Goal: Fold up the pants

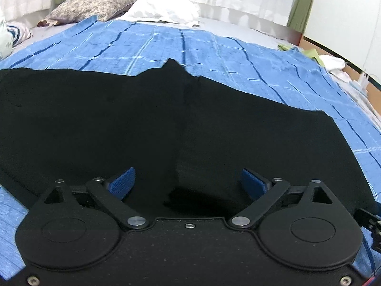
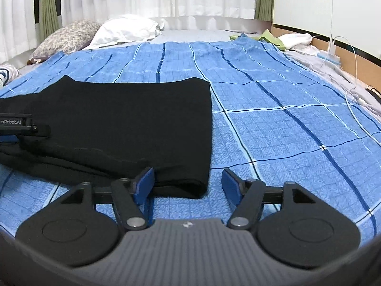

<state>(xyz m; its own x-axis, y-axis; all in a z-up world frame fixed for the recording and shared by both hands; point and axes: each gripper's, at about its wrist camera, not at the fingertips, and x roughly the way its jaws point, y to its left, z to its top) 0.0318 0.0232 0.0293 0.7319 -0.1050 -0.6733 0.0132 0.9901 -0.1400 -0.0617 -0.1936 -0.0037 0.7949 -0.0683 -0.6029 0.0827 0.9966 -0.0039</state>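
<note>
Black pants (image 1: 119, 124) lie flat on a blue checked bedspread (image 1: 214, 47), folded lengthwise, with a raised fold ridge down the middle. My left gripper (image 1: 188, 183) is open and empty, low over the near edge of the pants. In the right wrist view the pants (image 2: 131, 119) end in a straight edge at the centre. My right gripper (image 2: 188, 186) is open and empty, its left finger (image 2: 145, 183) at the pants' near right corner and its right finger over the bedspread (image 2: 285, 131). The left gripper's body (image 2: 21, 125) shows at the left edge, over the pants.
A patterned pillow (image 2: 66, 38) and a white pillow (image 2: 126, 31) lie at the bed's far end before white curtains. Green and white cloths (image 2: 285, 39), a white cable (image 2: 354, 71) and small items sit along the bed's right side by a wooden frame.
</note>
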